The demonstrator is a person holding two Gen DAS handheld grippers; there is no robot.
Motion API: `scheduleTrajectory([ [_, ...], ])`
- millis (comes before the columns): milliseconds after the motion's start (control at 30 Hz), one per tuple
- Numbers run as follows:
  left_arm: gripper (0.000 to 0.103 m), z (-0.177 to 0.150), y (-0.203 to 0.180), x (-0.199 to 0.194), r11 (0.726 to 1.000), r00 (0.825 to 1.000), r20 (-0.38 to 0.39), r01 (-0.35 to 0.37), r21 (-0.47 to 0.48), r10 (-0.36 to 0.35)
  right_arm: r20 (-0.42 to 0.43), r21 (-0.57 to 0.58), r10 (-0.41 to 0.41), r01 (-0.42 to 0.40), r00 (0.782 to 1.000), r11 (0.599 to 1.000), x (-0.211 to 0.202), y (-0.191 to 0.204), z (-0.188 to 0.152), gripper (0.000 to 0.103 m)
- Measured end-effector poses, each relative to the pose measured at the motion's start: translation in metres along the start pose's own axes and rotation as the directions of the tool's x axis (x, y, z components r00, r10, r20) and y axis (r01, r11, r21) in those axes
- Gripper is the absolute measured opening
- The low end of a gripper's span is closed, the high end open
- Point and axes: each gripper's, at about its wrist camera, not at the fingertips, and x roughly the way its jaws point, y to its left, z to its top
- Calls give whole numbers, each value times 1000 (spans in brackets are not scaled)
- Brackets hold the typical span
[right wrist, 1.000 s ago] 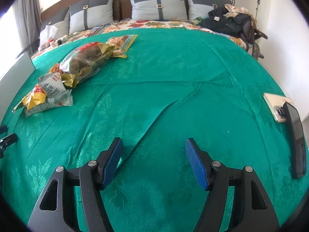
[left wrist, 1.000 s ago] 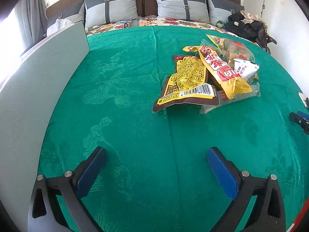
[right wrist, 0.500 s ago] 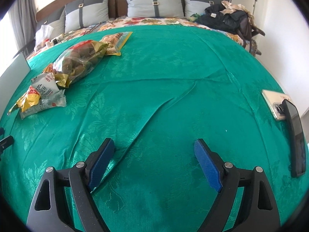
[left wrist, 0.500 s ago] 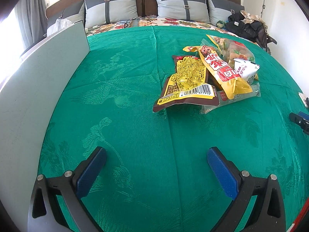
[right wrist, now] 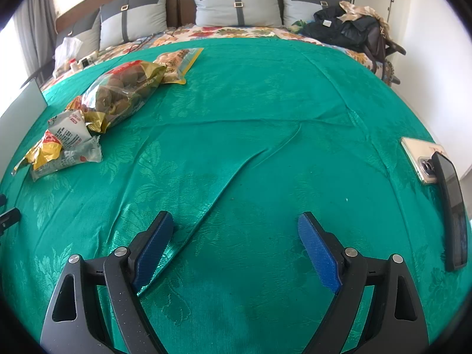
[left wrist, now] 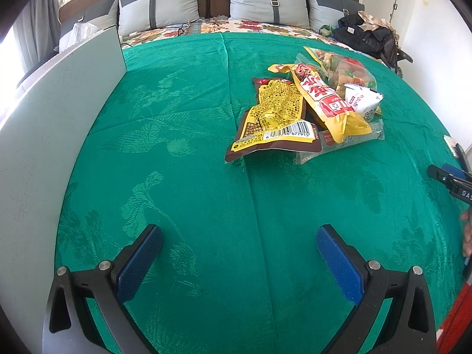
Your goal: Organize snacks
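Green bedspread (left wrist: 183,135) covers bed; far edge under pillows (right wrist: 236,6).
Grey panel (left wrist: 44,135) at 9 o'clock, cut off by frame.
Snack pile (left wrist: 312,109) at 1 o'clock in left view, packets overlapping, lower ones partly hidden.
Yellow packet (left wrist: 277,118): barcode visible, digits partly legible; red label script unreadable.
Left gripper (left wrist: 239,236) spread, empty.
Right gripper (right wrist: 234,221) jaws just been opening, nothing between.
Phones (right wrist: 451,206) at 3 o'clock.
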Motion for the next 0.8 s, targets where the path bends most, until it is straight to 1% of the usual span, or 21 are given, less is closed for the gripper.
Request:
scheduleTrajectory([
  [67, 102, 5, 8, -15, 993, 994, 28, 110, -47, -109, 0, 0, 0, 0, 1000, 1000, 0, 0, 0, 89],
  [100, 102, 11, 12, -22, 988, 989, 55, 143, -65, -139, 0, 0, 0, 0, 1000, 1000, 0, 0, 0, 89],
  [167, 102, 31, 17, -31, 980, 982, 92, 176, -89, -168, -1, -1, 0, 0, 1000, 1000, 0, 0, 0, 89],
  [200, 102, 45, 18, -32, 978, 980, 93, 182, -97, -173, -2, -2, 1, -1, 1000, 1000, 1, 1, 0, 91],
  [267, 102, 72, 17, -24, 981, 983, 66, 174, -88, -169, -4, -4, 1, -2, 1000, 1000, 2, 2, 0, 91],
  [333, 102, 96, 11, -5, 989, 990, 2, 142, -47, -142, -4, -5, 4, -4, 1000, 1000, 2, 3, 0, 92],
  [400, 97, 113, 2, 18, 995, 993, -63, 102, 10, -101, -4, -4, 3, -3, 1000, 1000, 2, 3, 0, 92],
  [433, 93, 117, -2, 29, 995, 991, -94, 96, 35, -93, -4, -4, 3, -3, 1000, 1000, 2, 3, 0, 92],
  [467, 92, 121, -6, 40, 993, 988, -123, 104, 52, -97, -4, -4, 4, -4, 1000, 1000, 2, 3, 0, 92],
  [533, 92, 125, -15, 58, 989, 978, -177, 125, 81, -109, -4, -4, 3, -3, 1000, 1000, 2, 3, 0, 92],
  [567, 91, 125, -18, 65, 989, 978, -190, 108, 100, -88, -4, -4, 3, -3, 1000, 1000, 2, 3, 0, 92],
  [600, 89, 125, -20, 71, 989, 979, -194, 88, 118, -64, -4, -4, 4, -4, 1000, 1000, 2, 3, 0, 92],
  [633, 79, 125, -21, 76, 989, 979, -199, 71, 127, -45, -5, -4, 4, -4, 1000, 1000, 2, 3, 0, 92],
  [700, 64, 123, -21, 75, 989, 985, -169, 46, 138, -23, -5, -5, 6, -6, 1000, 1000, 3, 4, 0, 93],
  [733, 58, 122, -20, 74, 990, 988, -152, 22, 140, 0, -5, -5, 6, -6, 1000, 1000, 3, 4, 0, 93],
  [800, 56, 118, -13, 69, 994, 991, -134, 24, 103, -10, -6, -5, 6, -6, 1000, 1000, 3, 4, 0, 93],
])
